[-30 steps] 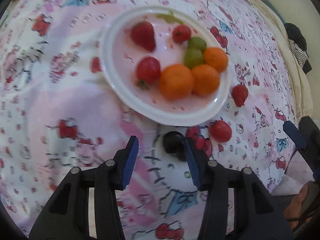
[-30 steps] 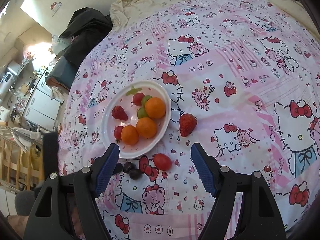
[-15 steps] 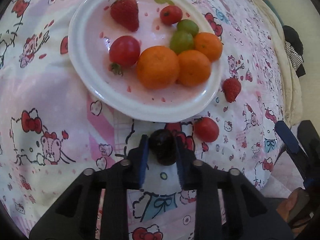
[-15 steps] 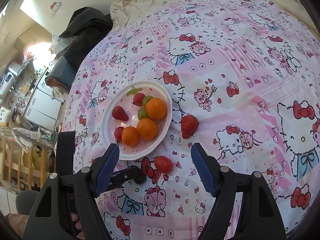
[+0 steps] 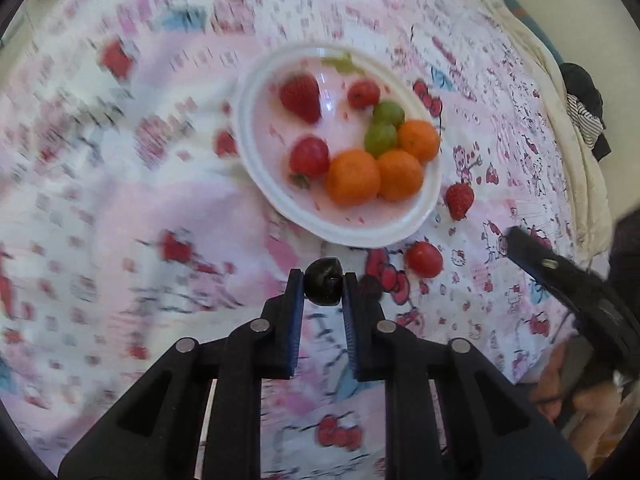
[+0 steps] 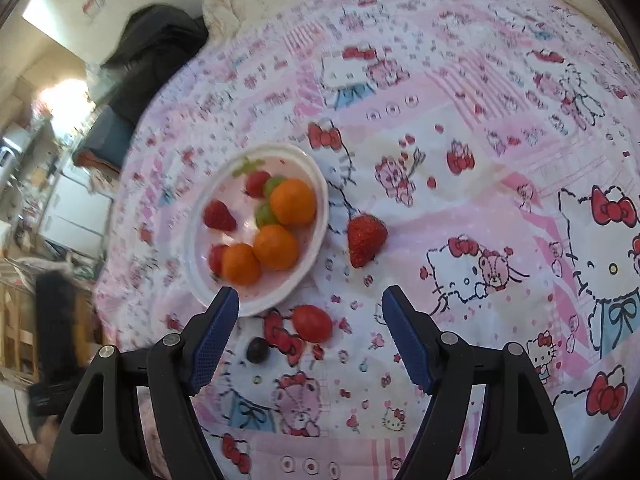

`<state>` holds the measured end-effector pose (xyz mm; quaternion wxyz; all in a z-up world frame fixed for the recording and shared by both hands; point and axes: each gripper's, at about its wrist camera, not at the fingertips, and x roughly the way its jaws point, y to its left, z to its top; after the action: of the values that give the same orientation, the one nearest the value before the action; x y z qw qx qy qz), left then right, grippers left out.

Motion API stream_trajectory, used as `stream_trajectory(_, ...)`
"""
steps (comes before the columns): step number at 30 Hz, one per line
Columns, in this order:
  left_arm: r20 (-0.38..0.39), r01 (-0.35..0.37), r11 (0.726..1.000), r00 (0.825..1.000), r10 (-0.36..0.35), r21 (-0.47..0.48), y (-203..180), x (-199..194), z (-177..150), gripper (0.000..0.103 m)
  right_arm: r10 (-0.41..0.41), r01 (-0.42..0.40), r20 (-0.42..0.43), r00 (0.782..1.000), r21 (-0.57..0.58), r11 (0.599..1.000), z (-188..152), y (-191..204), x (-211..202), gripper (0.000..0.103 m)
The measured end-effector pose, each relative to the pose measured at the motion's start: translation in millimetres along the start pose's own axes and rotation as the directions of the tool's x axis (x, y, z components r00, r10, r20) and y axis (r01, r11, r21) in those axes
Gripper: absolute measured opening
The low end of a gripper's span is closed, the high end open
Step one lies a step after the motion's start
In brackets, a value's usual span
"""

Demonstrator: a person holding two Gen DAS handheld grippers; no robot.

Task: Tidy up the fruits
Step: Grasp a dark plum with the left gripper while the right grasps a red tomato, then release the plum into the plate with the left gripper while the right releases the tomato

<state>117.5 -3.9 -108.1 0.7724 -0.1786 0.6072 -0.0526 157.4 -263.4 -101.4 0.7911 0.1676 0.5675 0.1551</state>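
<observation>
pink cartoon-cat bedding (image 5: 120,200) covers the bed on which everything lies, blurred in the left wrist view.

left wrist view: the left tongs (image 5: 323,284) are nearly closed, pinching a dark grape (image 5: 323,288) between the blue pads at the very tips, so the small round fruit sits clear of the cloth and can be carried. just ahead of the tips lies the white plate (image 5: 256,160), which already has 3 oranges (image 5: 354,177), 2 green grapes (image 5: 380,138), 2 strawberries (image 5: 301,97) and a small red fruit (image 5: 363,94) grouped on it; judging by that, the grape is meant for the plate. a second dark grape (image 5: 370,286) rests on the bedding right beside the right-hand finger, a cherry tomato (image 5: 424,259) a little further right and ahead, and a loose strawberry (image 5: 459,201) beyond that, just off the plate's rim. the right tongs (image 5: 532,256) show at the right edge.

right wrist view: the right tongs (image 6: 310,312) are spread wide and hold nothing, hovering above the bedding, likely waiting their turn. between the 2 fingers lies the cherry tomato (image 6: 312,323), with the remaining dark grape (image 6: 258,350) near the left finger. the plate (image 6: 320,216) sits ahead of the left fingertip, and the loose strawberry (image 6: 365,240) ahead of the gap, just beside the plate. these 3 strays look like what is left to gather.
</observation>
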Motion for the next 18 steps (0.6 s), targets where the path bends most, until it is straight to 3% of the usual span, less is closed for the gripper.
stream_trajectory(2,0.022,-0.024,1.000,0.999,0.024,0.011,5.4,-12.0,0.4,0.015,-0.049,0.048,-0.041,0.998,-0.029,0.998,1.9,2.2,13.0,0.076)
stream_trajectory(6,0.050,-0.061,0.998,0.997,0.060,0.017,15.9,-27.4,1.7,0.015,-0.126,0.105,-0.146,0.981,-0.145,0.984,1.6,12.4,46.9,0.058)
stream_trajectory(13,0.077,-0.066,0.998,0.995,0.066,-0.005,28.4,-33.6,2.0,0.015,-0.184,0.115,-0.234,0.955,-0.279,0.953,-13.8,34.0,79.2,0.057)
stream_trajectory(17,0.082,-0.067,0.998,0.994,0.067,-0.010,30.7,-32.2,0.8,0.015,-0.222,0.135,-0.223,0.949,-0.347,0.928,-19.8,44.2,85.6,0.033)
stream_trajectory(18,0.085,-0.070,0.998,0.994,0.070,-0.006,30.9,-32.5,0.8,0.015,-0.214,0.129,-0.220,0.952,-0.346,0.929,-19.8,43.9,83.8,0.033)
